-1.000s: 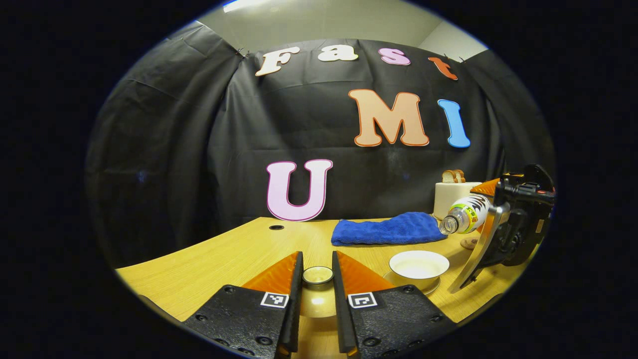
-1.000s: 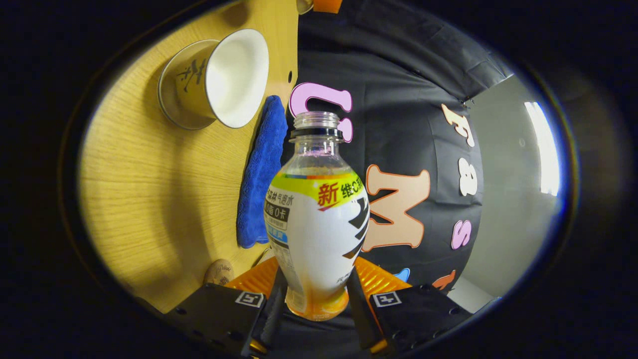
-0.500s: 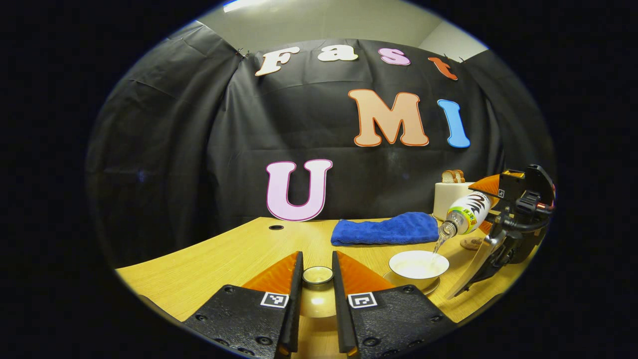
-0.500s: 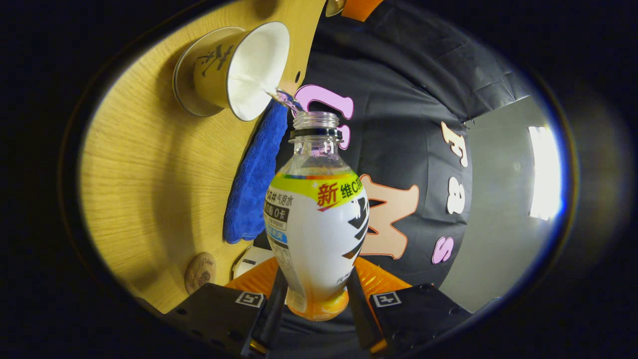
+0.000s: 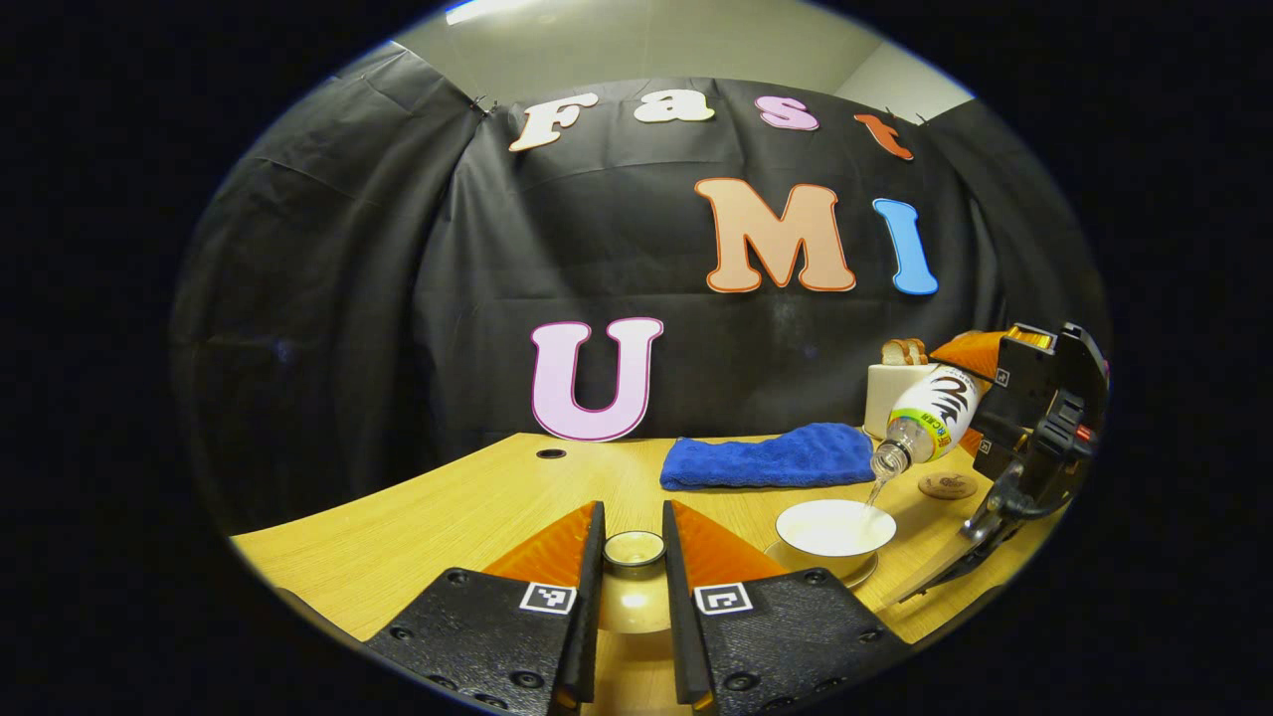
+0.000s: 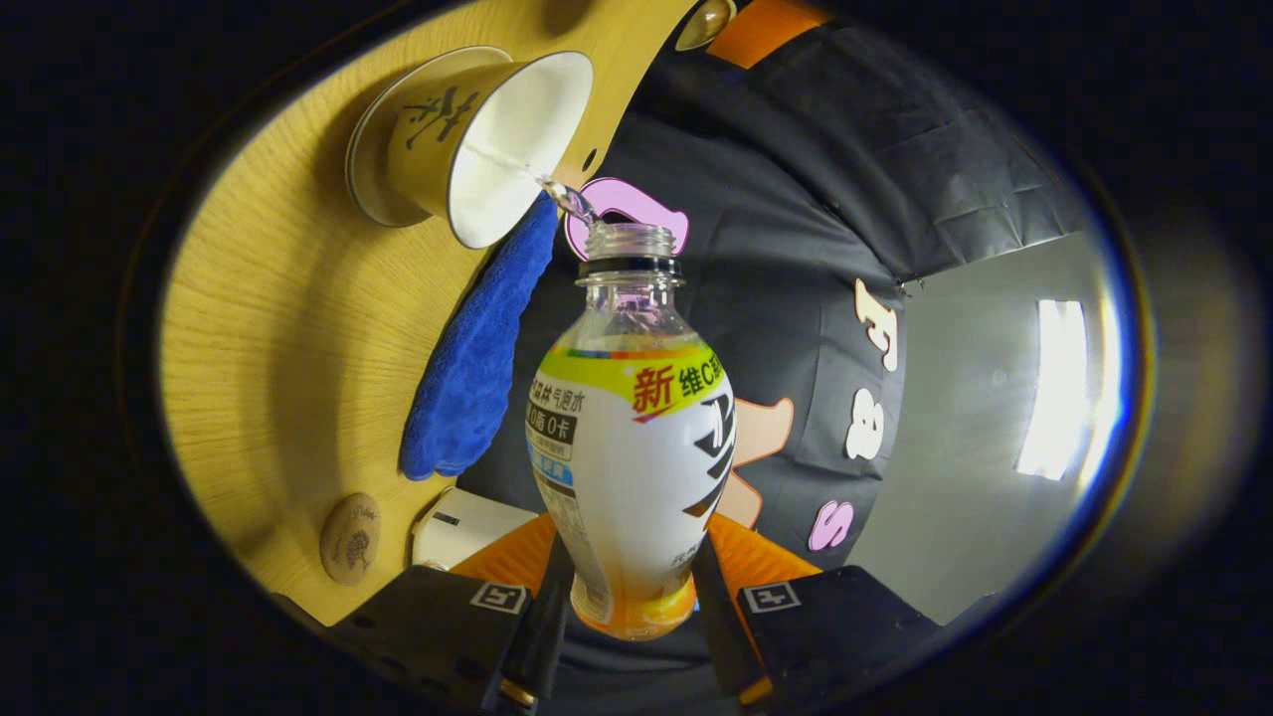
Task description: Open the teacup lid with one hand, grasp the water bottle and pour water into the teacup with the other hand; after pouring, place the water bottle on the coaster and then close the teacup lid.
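A: Where is the light coming from?

B: Overhead. In the right gripper view a ceiling light panel (image 6: 1054, 388) glares white, blown out, with a soft halo over the grey ceiling around it. The left gripper view catches a bright strip light (image 5: 487, 12) at the very top edge.

A: Is the scene bright?

B: Moderately. The wooden table (image 5: 448, 517) is evenly lit and warm; the black cloth wall (image 5: 328, 328) soaks up light, showing only faint folds.

A: Shadows? Sharpness?

B: Soft, short shadows under the teacup (image 6: 467, 139). The centre is crisp, and the water bottle (image 6: 632, 447) label is sharp. Strong fisheye bending curves the table's edge, and the rims blur and darken.
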{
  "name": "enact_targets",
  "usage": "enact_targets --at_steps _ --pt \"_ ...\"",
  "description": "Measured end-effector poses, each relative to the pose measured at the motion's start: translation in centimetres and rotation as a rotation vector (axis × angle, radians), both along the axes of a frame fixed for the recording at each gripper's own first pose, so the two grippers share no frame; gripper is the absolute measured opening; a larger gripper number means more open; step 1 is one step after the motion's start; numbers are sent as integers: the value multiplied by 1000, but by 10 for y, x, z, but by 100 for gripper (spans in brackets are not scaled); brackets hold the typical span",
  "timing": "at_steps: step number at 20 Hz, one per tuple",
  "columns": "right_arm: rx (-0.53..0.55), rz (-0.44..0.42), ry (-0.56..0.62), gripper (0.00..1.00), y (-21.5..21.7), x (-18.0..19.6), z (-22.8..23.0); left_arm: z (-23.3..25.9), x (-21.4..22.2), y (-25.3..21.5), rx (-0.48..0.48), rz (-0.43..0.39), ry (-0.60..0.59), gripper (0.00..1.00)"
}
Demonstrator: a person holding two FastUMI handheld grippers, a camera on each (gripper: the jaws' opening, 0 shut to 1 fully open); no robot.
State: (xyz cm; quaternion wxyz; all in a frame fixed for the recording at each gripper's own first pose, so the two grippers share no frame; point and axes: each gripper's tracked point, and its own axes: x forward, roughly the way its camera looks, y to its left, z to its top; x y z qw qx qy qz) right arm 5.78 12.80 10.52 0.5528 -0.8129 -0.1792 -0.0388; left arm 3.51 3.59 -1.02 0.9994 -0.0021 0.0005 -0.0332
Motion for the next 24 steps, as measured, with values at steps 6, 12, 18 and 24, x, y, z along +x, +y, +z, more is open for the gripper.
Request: enact_targets --at_steps 6,12,18,24 --pt "-76 49 -104 64 14 -14 19 0 0 -1 0 0 0 29" --pt "-161 68 -160 63 22 -18 24 0 0 0 0 0 0 29" --pt "-123 63 -128 65 20 -17 20 0 0 0 0 1 1 29" --pt "75 -4 63 66 1 -11 -3 0 0 0 1 2 1 28"
